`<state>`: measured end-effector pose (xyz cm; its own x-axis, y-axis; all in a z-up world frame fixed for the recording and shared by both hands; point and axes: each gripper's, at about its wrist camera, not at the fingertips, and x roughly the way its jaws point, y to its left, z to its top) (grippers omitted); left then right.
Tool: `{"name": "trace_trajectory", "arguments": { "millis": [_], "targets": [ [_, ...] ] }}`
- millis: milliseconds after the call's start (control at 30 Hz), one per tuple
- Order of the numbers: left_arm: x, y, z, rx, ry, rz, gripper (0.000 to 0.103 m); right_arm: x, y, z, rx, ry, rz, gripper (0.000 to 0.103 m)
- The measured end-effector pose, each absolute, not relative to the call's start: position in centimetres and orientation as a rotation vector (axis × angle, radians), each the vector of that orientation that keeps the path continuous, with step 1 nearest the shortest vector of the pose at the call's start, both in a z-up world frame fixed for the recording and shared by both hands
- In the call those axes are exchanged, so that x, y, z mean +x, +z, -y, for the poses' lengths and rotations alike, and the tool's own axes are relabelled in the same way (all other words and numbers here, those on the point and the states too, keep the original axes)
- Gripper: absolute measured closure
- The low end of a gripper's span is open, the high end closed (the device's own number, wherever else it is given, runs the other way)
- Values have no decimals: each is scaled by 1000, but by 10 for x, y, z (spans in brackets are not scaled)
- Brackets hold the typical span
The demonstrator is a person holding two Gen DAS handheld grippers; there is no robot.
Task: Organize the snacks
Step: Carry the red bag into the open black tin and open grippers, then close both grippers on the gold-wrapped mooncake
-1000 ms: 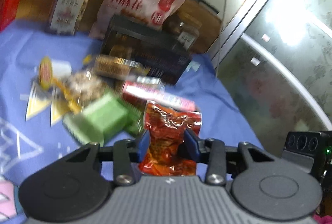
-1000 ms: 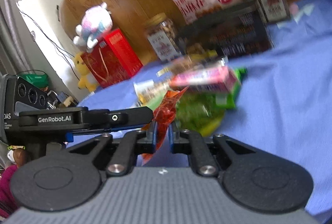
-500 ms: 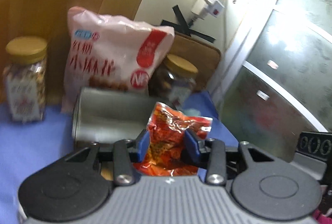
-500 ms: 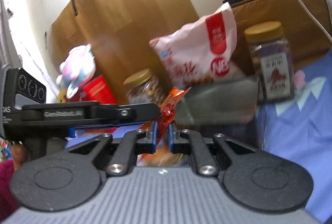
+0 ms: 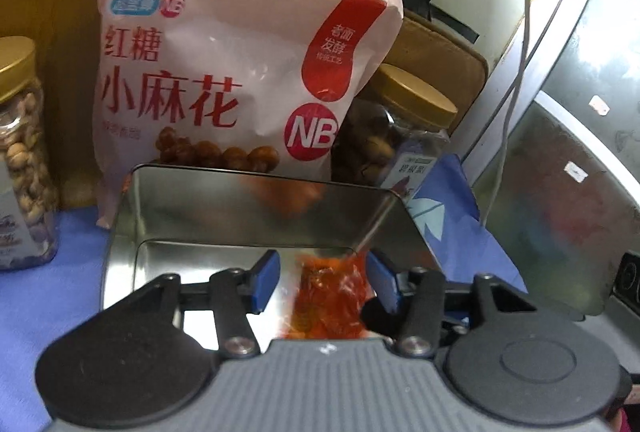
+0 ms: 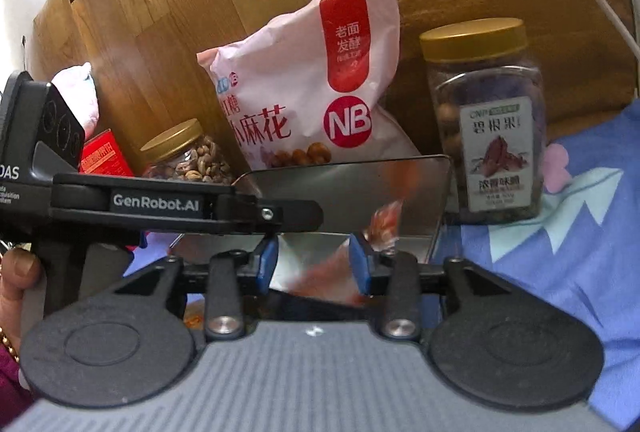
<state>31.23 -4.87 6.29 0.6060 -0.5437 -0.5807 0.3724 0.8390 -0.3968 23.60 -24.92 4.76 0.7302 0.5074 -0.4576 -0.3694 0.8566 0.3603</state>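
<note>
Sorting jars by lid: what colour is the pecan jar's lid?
Gold, on the pecan jar; clearest in the right wrist view.

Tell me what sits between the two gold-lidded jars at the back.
The pink snack bag stands between the nut jar and the dark jar, behind the metal tin. The left wrist view shows it best.

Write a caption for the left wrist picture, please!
Open left gripper above a shiny metal tin, orange snack packet blurred between its fingers, pink snack bag behind.
</note>
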Motion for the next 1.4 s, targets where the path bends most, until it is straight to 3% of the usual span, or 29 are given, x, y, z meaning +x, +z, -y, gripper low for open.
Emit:
{"name": "trace_trajectory", "arguments": {
  "millis": [200,500,700,867,1033,1067,1100,1233,1400],
  "targets": [
    [255,88,-9,-344,-516,-633,54,196,60,257,348,544,-578,59],
    [191,32,-91,-545,-399,-710,54,218,28,217,508,565,-889,58],
    [195,22,-127,-620,-378,-722,47,246,6,204,655,501,-1007,57],
    [235,26,-111,-572,-428,-755,47,248,8,189,612,466,-1005,55],
    [263,-1,-77,-499,-428,-931,47,248,2,186,604,457,-1011,55],
    [262,-5,-73,-503,-437,-915,48,248,1,186,597,466,-1011,56],
    [258,-6,-71,-504,-448,-905,56,247,1,184,584,472,-1013,60],
    [242,6,-70,-532,-460,-871,57,232,17,181,538,496,-969,66],
    [191,44,-82,-541,-496,-720,57,177,62,174,422,573,-754,66]
  ]
}}
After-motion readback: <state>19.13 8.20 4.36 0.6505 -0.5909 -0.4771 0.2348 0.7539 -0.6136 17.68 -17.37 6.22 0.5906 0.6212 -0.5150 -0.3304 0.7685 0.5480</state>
